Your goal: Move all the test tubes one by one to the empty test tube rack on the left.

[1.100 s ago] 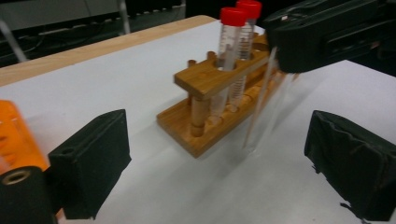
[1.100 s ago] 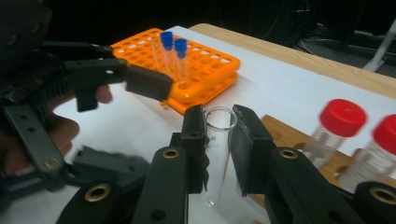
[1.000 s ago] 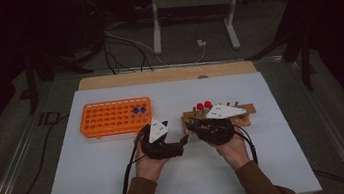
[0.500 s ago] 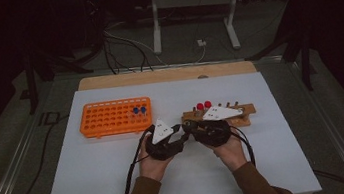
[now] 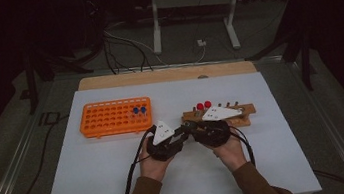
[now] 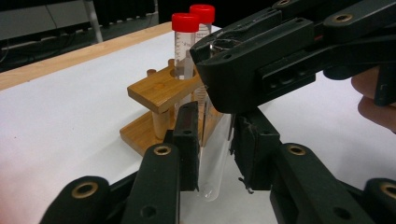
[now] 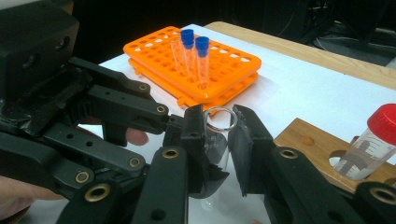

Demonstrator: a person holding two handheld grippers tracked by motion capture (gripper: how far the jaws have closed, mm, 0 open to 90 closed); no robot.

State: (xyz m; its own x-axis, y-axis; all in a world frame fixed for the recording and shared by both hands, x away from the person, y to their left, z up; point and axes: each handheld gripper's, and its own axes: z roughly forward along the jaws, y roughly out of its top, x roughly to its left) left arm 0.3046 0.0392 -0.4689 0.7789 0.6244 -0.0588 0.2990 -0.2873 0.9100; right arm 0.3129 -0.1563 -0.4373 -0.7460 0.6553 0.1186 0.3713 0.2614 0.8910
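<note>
Dark room all around, with your white table point(image 5: 96, 187) as the one lit surface; on it sit the orange rack point(image 5: 115, 118), carrying two blue-capped tubes point(image 7: 196, 56), and the wooden stand point(image 6: 161, 91) with its two red-capped tubes point(image 6: 185, 42). Between them, in front of the stand, you hold a clear uncapped tube point(image 7: 218, 140) upright with both tools at once. Your right gripper point(image 7: 218, 135) is clamped near the open rim; your left gripper point(image 6: 214, 149) has just been closing and now pinches the lower body, the rounded tip hanging below.

Pulling the hands apart or twisting while both grip could crack the tube or snap it free. Letting go with one too early may tip it.

Whether the tube holds liquid is hard to tell, and the right gripper's body hides its upper part from the left gripper view.
</note>
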